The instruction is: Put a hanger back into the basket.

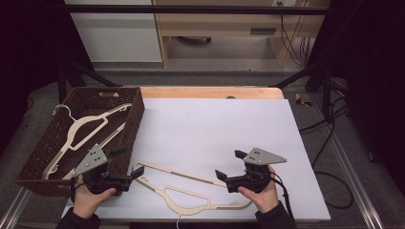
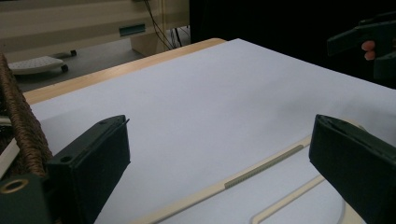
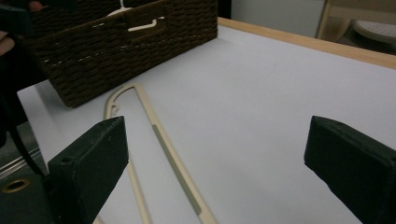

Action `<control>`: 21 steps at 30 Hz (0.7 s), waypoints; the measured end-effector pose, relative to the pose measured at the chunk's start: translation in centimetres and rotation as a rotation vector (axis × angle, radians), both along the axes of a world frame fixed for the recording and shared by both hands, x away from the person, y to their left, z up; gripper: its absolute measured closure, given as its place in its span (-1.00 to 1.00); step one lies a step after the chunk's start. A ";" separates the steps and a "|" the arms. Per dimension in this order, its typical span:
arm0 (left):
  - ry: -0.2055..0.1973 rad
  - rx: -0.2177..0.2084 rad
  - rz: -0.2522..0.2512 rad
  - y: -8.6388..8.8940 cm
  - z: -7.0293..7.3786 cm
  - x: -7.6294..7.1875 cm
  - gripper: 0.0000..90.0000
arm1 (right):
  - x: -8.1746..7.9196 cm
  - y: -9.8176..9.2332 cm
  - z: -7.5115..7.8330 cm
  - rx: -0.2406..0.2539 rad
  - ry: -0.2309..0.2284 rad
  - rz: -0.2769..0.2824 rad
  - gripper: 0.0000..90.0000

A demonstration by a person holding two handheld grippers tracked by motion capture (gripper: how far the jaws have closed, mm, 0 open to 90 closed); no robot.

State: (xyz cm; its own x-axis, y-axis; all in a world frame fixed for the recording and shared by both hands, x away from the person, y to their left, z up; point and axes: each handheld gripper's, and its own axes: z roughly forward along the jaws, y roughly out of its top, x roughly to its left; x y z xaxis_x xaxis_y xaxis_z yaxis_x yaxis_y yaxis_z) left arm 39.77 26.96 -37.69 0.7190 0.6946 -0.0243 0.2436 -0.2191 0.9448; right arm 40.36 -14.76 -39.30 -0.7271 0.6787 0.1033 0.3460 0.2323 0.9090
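Note:
A cream hanger (image 1: 186,188) lies flat on the white sheet near the front edge, between my two grippers. My left gripper (image 1: 129,162) stands open at the hanger's left end, beside the basket, with nothing between its jaws. In the left gripper view the hanger's bar (image 2: 261,163) runs under the open left gripper (image 2: 219,140). My right gripper (image 1: 228,164) is open just right of the hanger's middle. In the right gripper view the hanger (image 3: 173,158) lies below the open right gripper (image 3: 215,158). A second cream hanger (image 1: 86,131) rests inside the brown wicker basket (image 1: 137,112).
The wicker basket (image 3: 116,42) stands at the table's left, its front corner close to my left hand. The white sheet (image 1: 215,124) covers most of the table, with a wooden strip (image 1: 210,92) at the far edge. Cables hang off the right side.

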 end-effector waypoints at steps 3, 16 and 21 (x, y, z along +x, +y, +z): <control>-0.002 0.005 0.016 0.1 -0.1 -0.1 -0.89 | -0.2 1.9 -0.2 -0.019 0.017 0.024 -0.83; -0.002 0.020 0.035 0.4 -0.3 0.0 -0.91 | -1.6 9.3 -1.6 -0.110 0.092 0.145 -0.60; -0.006 0.010 0.046 0.9 0.0 -0.1 -0.91 | -2.1 11.8 -3.2 -0.164 0.134 0.180 -0.45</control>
State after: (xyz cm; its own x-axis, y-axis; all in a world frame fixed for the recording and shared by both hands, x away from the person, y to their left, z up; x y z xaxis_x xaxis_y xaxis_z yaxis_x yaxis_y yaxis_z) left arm 39.65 27.84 -37.74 0.6864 0.7271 -0.0127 0.2478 -0.2173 0.9441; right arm 38.30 -2.96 -42.53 -0.8247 0.5555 0.1065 0.4008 0.4411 0.8030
